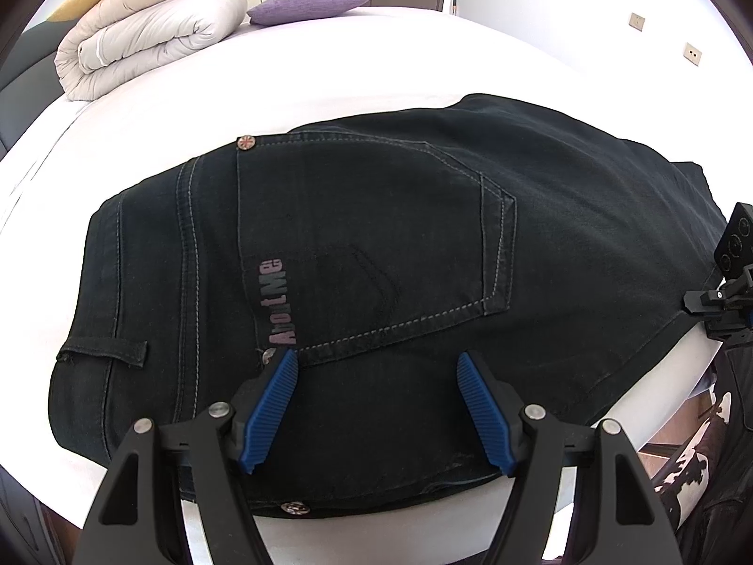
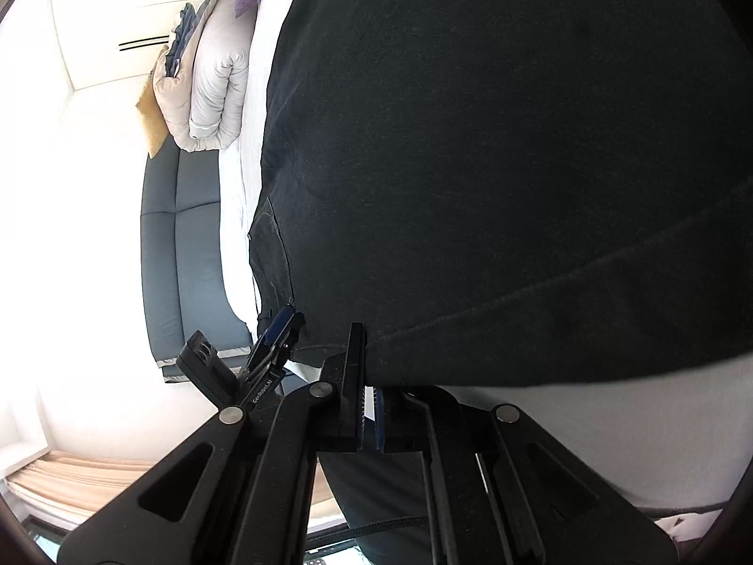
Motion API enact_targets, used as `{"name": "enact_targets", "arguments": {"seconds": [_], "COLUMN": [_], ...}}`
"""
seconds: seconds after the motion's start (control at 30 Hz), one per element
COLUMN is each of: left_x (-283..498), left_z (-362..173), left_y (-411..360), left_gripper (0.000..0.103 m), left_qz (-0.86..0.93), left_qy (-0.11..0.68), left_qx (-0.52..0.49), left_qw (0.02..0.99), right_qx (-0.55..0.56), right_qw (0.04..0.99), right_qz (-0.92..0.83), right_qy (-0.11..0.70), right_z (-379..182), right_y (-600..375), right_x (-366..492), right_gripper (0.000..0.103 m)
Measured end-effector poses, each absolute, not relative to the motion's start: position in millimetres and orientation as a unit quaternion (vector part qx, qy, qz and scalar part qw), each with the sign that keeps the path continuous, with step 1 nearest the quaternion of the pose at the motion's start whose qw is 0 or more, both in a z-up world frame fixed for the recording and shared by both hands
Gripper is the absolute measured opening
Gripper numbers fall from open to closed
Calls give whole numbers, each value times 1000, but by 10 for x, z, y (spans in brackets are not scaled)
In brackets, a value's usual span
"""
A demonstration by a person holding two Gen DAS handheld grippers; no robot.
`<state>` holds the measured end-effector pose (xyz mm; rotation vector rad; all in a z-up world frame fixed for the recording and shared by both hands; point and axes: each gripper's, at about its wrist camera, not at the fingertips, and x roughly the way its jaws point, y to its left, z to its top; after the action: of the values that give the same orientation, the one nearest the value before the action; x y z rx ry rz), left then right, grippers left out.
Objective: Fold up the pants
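Black jeans [image 1: 376, 245] lie folded on the white bed [image 1: 282, 75], back pocket up, waistband to the left. My left gripper [image 1: 376, 367] is open, its blue pads [image 1: 270, 409] spread just over the near edge of the jeans, holding nothing. My right gripper [image 2: 369, 353] is turned on its side at the jeans' right end; its jaws are closed on the edge of the black fabric [image 2: 470, 165]. The right gripper also shows at the right edge of the left wrist view [image 1: 724, 292], and the left gripper in the right wrist view [image 2: 277, 329].
A rolled beige duvet [image 1: 146, 37] and a purple pillow [image 1: 306, 4] lie at the far side of the bed. A dark grey headboard [image 2: 188, 254] runs along the left. A person's legs [image 1: 706, 461] stand at the bed's near right edge.
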<state>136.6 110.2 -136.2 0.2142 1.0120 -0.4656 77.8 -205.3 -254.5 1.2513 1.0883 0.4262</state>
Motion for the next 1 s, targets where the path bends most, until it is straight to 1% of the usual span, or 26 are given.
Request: {"name": "enact_targets", "arguments": {"seconds": [0.2,0.3,0.33,0.43,0.47,0.5,0.53,0.57,0.6,0.7,0.8,0.83,0.9,1.0], "left_x": [1344,1334,1312,1220,1205,1204,1221,1263,1308,1452,1518,1516,1512,1482], "left_z": [-1343,-1267,-1219,-1030,-974,-937,-909,-908,-928,-1081,-1231,-1281,-1324,-1352], "left_y": [1088,1094,1096,934,854,787,695,591,501,134,-147,-218,-272,-214], "left_gripper": [72,70,68,68,68,68,68,68,68,68,68,71,75,75], "left_qz": [-218,-211,-211,-231,-240,-246,-254,-261,-265,-283,-297,-294,-290,-299], "left_qy": [475,477,475,454,447,443,439,439,442,457,468,470,468,467], "left_qx": [102,85,80,81,83,84,85,83,81,87,102,112,118,114], "left_qw": [846,849,851,857,858,858,858,856,853,839,826,825,826,825], "right_qx": [546,542,540,537,536,537,540,543,551,582,591,597,621,628], "right_qw": [659,665,668,669,669,671,674,677,679,673,677,673,657,650], "right_qz": [192,213,215,207,210,215,221,220,215,195,178,174,167,154], "right_qy": [479,468,465,470,470,465,453,445,436,412,401,400,393,399], "right_z": [-2574,-2614,-2605,-2524,-2488,-2461,-2426,-2408,-2401,-2414,-2417,-2437,-2506,-2542], "right_y": [-2039,-2030,-2028,-2024,-2028,-2037,-2075,-2102,-2162,-2401,-2600,-2647,-2762,-2931], "right_x": [742,763,758,737,720,697,662,638,608,533,428,394,306,142], "right_gripper": [1,1,1,7,15,25,30,38,41,41,41,41,41,41]}}
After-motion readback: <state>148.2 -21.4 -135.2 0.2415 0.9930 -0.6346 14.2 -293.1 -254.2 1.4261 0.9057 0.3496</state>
